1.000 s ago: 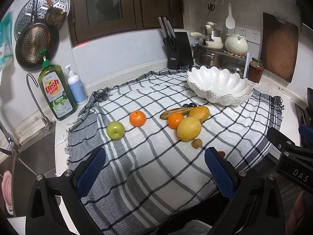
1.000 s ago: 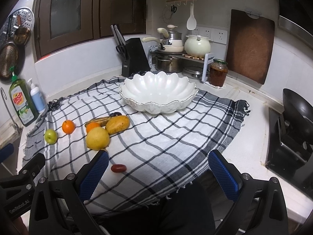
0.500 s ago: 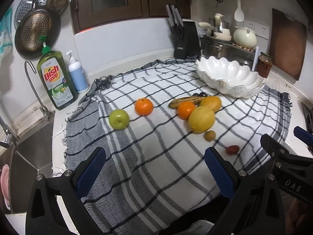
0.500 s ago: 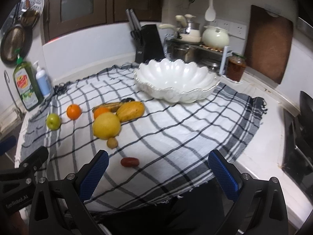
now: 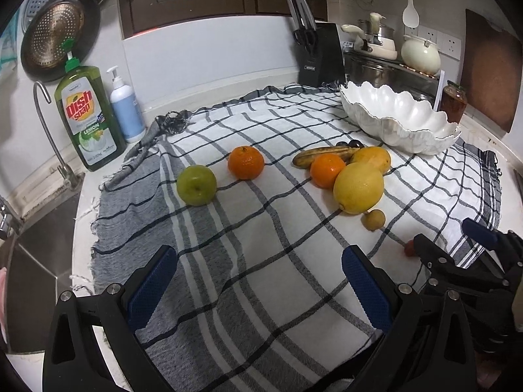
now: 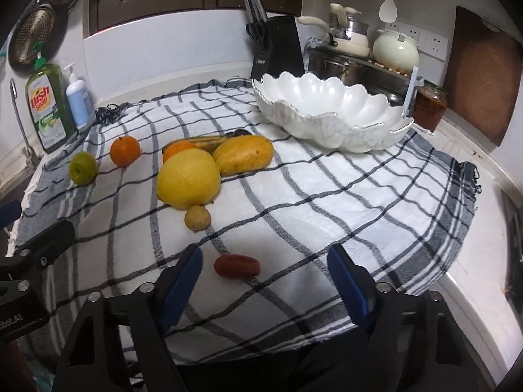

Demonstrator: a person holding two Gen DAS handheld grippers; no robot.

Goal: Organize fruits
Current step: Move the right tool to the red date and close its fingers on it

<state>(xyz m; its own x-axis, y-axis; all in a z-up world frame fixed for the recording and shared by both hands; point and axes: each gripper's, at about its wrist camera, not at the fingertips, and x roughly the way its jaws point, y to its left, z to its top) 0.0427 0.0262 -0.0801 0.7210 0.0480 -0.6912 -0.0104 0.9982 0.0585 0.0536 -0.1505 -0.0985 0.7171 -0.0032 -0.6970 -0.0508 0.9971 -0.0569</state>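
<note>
Right tongs (just narrowing, nothing gripped) around oblong red fruit; left tongs agape, empty.

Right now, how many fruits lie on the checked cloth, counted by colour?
Orange: 2
Yellow: 3, the big citrus, the mango, the banana
Green: 1, the apple
Tan: 1, small round fruit
Red: 1, small oblong fruit
Dark: 2, partly hidden
Total: 10
</note>
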